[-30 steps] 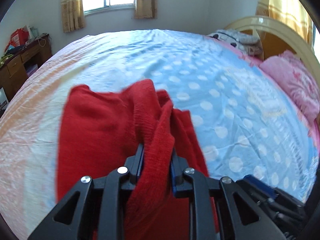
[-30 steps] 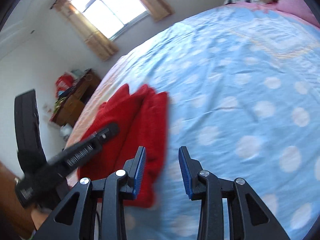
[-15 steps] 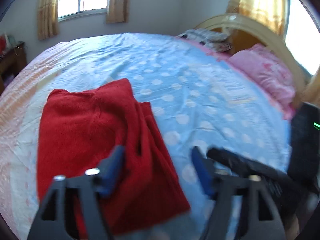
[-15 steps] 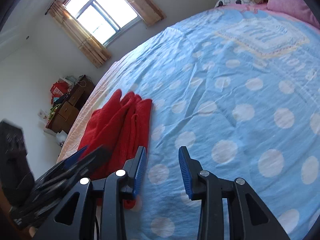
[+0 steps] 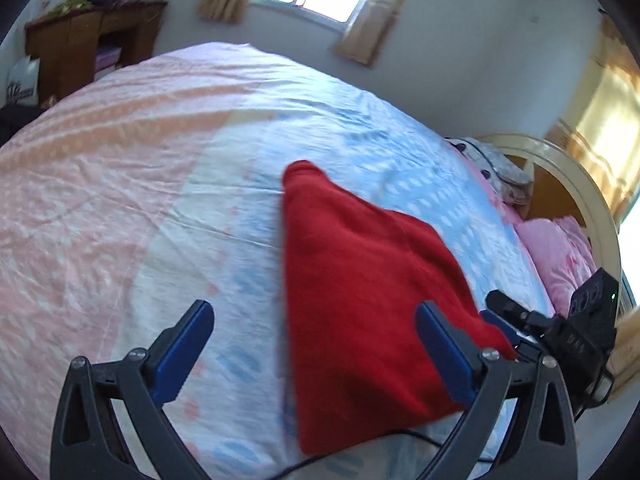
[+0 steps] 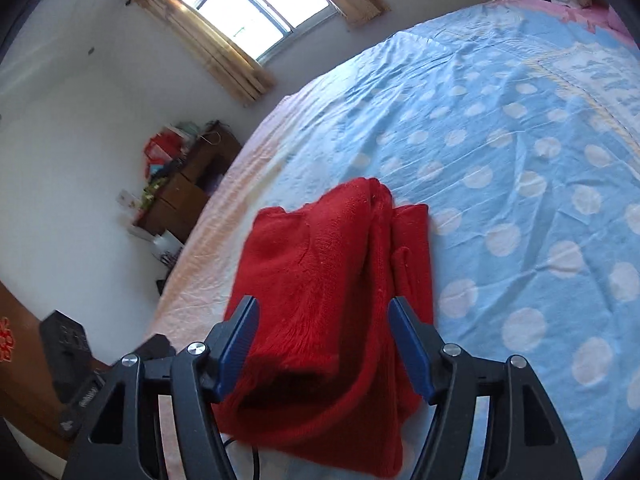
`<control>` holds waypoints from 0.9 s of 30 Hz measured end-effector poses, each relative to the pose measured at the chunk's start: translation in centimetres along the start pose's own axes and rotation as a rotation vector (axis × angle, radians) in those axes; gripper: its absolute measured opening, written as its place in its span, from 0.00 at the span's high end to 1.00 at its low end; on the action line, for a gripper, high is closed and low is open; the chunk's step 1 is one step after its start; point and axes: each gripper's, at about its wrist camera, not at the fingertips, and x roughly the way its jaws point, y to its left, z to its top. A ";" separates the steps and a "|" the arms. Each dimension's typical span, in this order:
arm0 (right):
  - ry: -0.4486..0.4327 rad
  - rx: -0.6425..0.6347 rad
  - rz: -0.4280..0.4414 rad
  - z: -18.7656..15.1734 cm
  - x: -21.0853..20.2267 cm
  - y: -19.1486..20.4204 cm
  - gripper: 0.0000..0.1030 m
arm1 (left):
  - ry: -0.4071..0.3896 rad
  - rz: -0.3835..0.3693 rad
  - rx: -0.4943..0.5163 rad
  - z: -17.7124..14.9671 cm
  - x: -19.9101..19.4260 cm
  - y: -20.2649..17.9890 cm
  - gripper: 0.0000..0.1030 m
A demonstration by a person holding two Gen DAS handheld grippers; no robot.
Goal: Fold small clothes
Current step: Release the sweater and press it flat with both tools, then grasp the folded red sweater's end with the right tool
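Observation:
A folded red knit garment (image 5: 360, 280) lies flat on the bed, its layered edges showing in the right wrist view (image 6: 320, 248). My left gripper (image 5: 312, 312) hovers over the garment's left edge. Its jaws are opening very wide and touch nothing. My right gripper (image 6: 323, 304) hangs over the garment's near end. Its jaws are opening too, with the cloth lying below and between them, and the pads do not press on it. The right gripper's body (image 5: 560, 332) shows at the garment's right corner in the left wrist view.
The bedsheet is blue with white dots (image 6: 520, 160) and pink toward the foot (image 5: 100, 200). A pink pillow (image 5: 560, 252) and a curved headboard (image 5: 580, 184) lie at the right. A cluttered wooden desk (image 5: 88, 40) stands by the wall. A black cable (image 5: 400, 436) runs along the near edge.
The left gripper let go of the red cloth, spread wide and swung left. The garment dropped flat. The right gripper moved over the garment's near end and widened its jaws.

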 end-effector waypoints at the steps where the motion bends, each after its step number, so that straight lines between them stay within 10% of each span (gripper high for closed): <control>1: 0.005 -0.017 -0.012 0.2 0.9 0.3 0.34 | 0.005 0.022 0.004 0.2 0.7 0.1 0.01; 3: 0.038 -0.066 -0.033 0.5 2.9 0.9 0.35 | 0.018 0.055 0.026 0.3 1.9 0.0 0.01; 6: 0.091 -0.109 -0.086 0.1 4.9 1.1 0.74 | 0.058 0.072 0.067 0.5 3.3 0.0 0.01; 9: 0.052 -0.183 -0.118 -0.7 4.6 1.6 0.79 | 0.080 0.074 0.093 0.7 4.6 -0.5 0.01; 14: -0.028 -0.270 -0.223 -2.0 2.6 1.1 0.80 | 0.072 0.091 0.157 0.7 5.2 -2.3 0.01; 27: -0.057 -0.088 -0.026 -2.6 2.9 -4.0 0.75 | 0.061 0.193 0.247 -0.6 8.6 -3.8 0.00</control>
